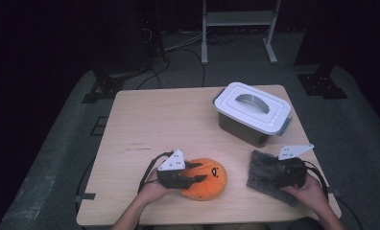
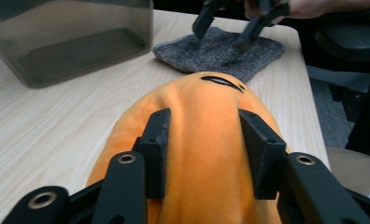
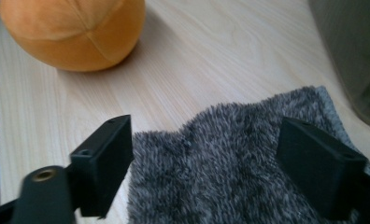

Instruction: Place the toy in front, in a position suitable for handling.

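Note:
An orange plush toy [image 1: 211, 186] with a black face mark lies at the table's front centre. My left gripper [image 1: 196, 178] is shut on it, and in the left gripper view the jaws press into the plush [image 2: 206, 93] from both sides. A grey fuzzy cloth [image 1: 261, 167] lies flat at the front right. My right gripper [image 1: 274, 180] hovers over it with its jaws spread wide. In the right gripper view the cloth [image 3: 230, 140] lies between and below the open jaws, with the plush [image 3: 71, 32] farther off.
A grey storage box with a white handled lid [image 1: 251, 112] stands at the back right of the wooden table [image 1: 164, 120], close behind the cloth. The left and middle of the table are bare wood. Dark floor, cables and stand legs surround the table.

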The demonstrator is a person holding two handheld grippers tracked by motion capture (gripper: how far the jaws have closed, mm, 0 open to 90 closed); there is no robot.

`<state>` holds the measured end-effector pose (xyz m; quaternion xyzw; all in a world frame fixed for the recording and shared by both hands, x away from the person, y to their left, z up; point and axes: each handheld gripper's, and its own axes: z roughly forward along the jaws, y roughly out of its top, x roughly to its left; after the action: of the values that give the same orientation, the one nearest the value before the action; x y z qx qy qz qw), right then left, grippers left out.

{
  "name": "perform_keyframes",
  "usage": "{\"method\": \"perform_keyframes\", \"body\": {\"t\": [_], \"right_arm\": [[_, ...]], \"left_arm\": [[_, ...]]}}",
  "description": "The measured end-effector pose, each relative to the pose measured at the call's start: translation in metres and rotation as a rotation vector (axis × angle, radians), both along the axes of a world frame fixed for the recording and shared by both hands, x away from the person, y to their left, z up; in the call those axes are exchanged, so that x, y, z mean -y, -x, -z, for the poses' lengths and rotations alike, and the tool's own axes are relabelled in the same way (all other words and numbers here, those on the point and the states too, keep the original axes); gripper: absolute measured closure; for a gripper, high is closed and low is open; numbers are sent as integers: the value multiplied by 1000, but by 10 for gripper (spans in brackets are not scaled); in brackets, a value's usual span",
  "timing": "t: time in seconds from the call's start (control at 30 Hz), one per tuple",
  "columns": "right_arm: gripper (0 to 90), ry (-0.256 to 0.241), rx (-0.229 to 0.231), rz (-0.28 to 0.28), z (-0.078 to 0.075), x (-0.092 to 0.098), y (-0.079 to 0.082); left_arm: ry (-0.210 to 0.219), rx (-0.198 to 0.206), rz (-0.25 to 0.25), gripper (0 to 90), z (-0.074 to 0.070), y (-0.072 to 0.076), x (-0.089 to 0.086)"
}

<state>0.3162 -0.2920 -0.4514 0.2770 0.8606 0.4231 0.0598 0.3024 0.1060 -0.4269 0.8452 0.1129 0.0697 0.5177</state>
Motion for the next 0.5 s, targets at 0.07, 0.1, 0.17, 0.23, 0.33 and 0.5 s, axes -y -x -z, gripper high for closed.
{"method": "perform_keyframes", "body": {"t": [0.07, 0.1, 0.17, 0.23, 0.33, 0.5], "right_arm": [[209, 4, 0, 3, 2, 0, -2], [210, 2, -3, 8, 2, 0, -3], [225, 4, -2, 9, 4, -1, -5], [227, 29, 0, 11, 6, -3, -6], [269, 62, -3, 9, 9, -4, -7], [313, 105, -19, 21, 15, -6, -9]], "left_arm": [[-6, -1, 10, 543, 1, 1, -1], [-5, 2, 12, 535, 1, 1, -1], [-7, -8, 30, 491, 2, 0, -2], [-4, -7, 30, 472, 3, -1, -2], [-1, -8, 36, 446, 4, -1, -2], [-1, 0, 45, 407, 5, -3, -5]]}}
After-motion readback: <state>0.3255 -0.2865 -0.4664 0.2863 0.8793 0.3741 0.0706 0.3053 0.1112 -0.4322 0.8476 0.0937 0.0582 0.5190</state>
